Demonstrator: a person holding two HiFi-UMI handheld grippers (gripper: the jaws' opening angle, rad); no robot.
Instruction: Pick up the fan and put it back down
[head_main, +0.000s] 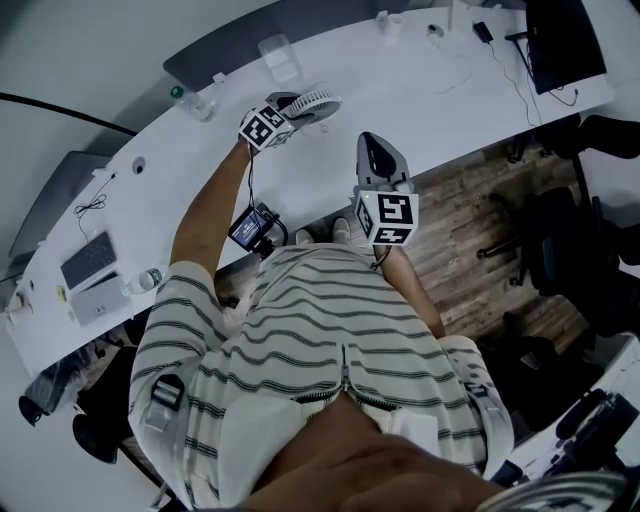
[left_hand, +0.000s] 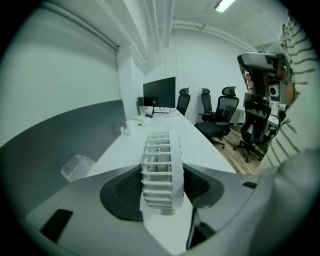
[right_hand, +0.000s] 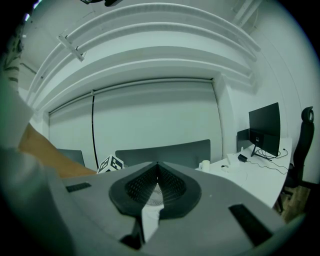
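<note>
A small white fan (head_main: 318, 101) with a slatted round grille hangs over the long white table (head_main: 450, 100). My left gripper (head_main: 298, 108) is shut on it. In the left gripper view the fan (left_hand: 161, 160) stands edge-on between the two black pads (left_hand: 122, 192), which lie against both of its sides. Its white foot shows low between the jaws. My right gripper (head_main: 378, 145) hangs to the right of the fan, nearer the table's front edge, and holds nothing. Its jaws meet at the tips (right_hand: 157, 165), and part of the fan's grille shows through the slit under them.
A clear plastic cup (head_main: 278, 55) stands behind the fan near the grey partition (head_main: 230, 40). A black monitor (head_main: 562, 40) with cables stands at the table's far right end. A keyboard (head_main: 90, 262) lies at the left end. Black office chairs (left_hand: 220, 112) stand on the wooden floor.
</note>
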